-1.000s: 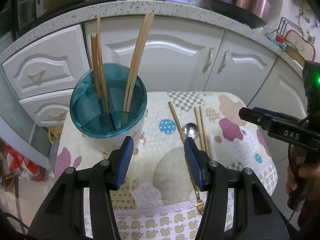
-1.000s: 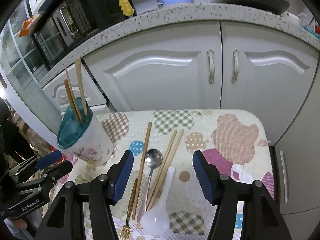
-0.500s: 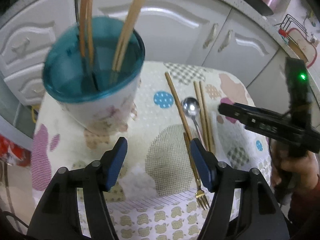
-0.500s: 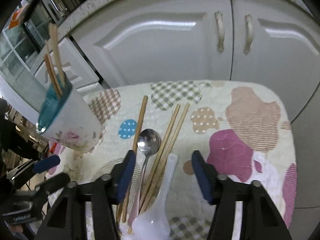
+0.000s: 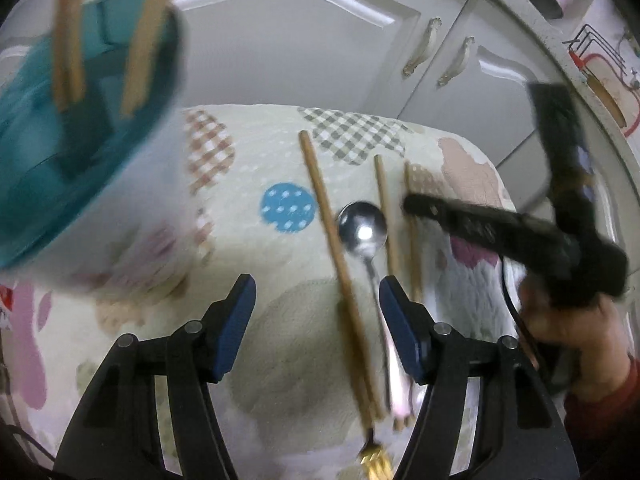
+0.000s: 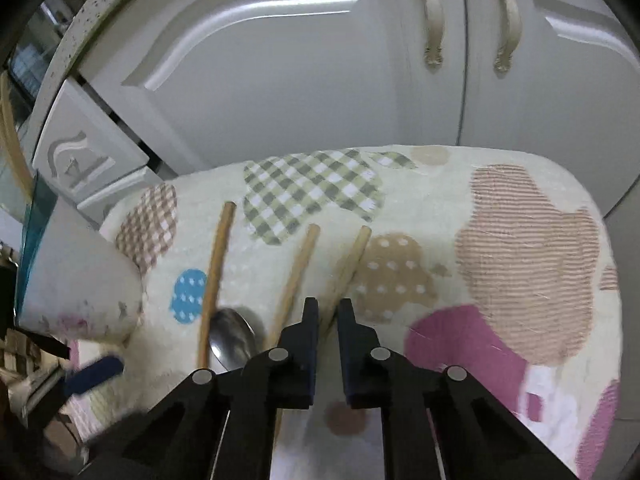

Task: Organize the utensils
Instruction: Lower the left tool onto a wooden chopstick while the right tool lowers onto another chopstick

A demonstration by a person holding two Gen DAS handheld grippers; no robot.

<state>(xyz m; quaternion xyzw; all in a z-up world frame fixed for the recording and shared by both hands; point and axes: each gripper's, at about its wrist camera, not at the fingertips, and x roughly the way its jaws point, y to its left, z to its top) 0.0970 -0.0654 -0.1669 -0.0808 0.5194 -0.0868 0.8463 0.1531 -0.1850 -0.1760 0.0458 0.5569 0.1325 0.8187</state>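
A floral cup with a teal divided insert (image 5: 80, 140) holds several wooden chopsticks at the cloth's left. Three more chopsticks lie on the patterned cloth (image 6: 500, 240): one left (image 6: 218, 264), one middle (image 6: 298, 268), one right (image 6: 352, 256). A metal spoon (image 5: 362, 228), a gold fork (image 5: 374, 460) and a white spoon (image 5: 400, 380) lie among them. My right gripper (image 6: 328, 310) points down at the cloth; its jaws are closing, with the right chopstick between them. My left gripper (image 5: 318, 312) hangs open over the left chopstick and the metal spoon's handle, holding nothing.
White cabinet doors with metal handles (image 6: 432, 20) stand just behind the small table. The cup (image 6: 72, 280) stands close by on the left. A hand (image 5: 568, 320) holds the right gripper at the table's right edge.
Both grippers have sunk toward the cloth and tilted further down. The right jaws went from wide apart to nearly together around the right chopstick. The left jaws stayed wide.
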